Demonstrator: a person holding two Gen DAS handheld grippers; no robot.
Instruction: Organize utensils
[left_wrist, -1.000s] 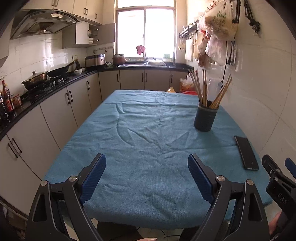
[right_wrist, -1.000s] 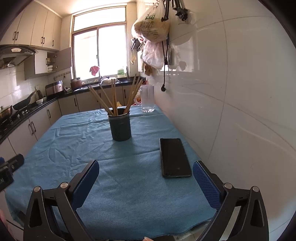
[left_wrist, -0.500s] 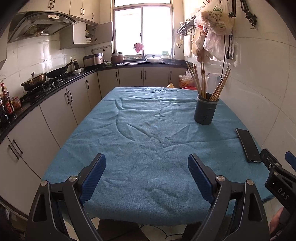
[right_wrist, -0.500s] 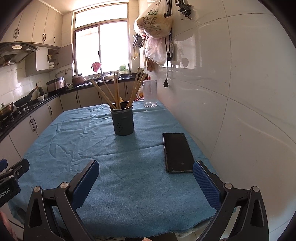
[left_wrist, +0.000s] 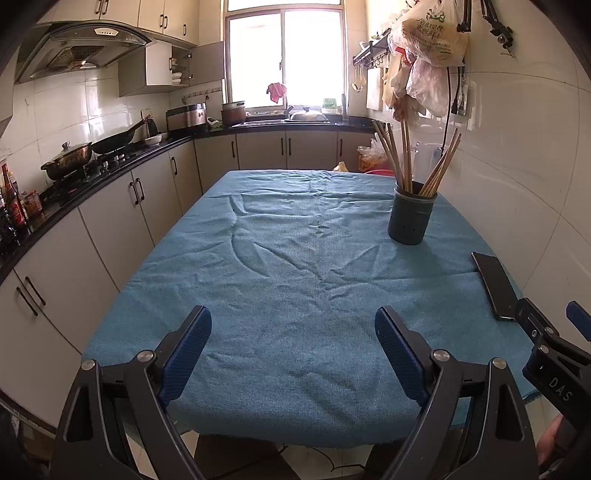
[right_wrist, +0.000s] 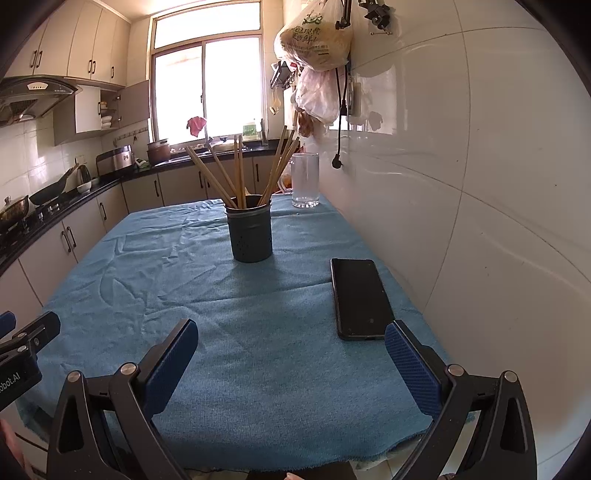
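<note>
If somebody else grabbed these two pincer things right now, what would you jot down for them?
Left gripper: open, empty, above the near table edge.
Right gripper: open, empty, near the black phone.
Chopsticks all stand in the dark holder on the blue cloth; a glass pitcher stands behind it by the wall.
Done: no loose utensils visible on the table.
Left: probably nothing more to sort.

Home kitchen: range hood over gas stove with wok and lidded pot; cream cabinets along dark counter; sink under window; table in blue cloth.
</note>
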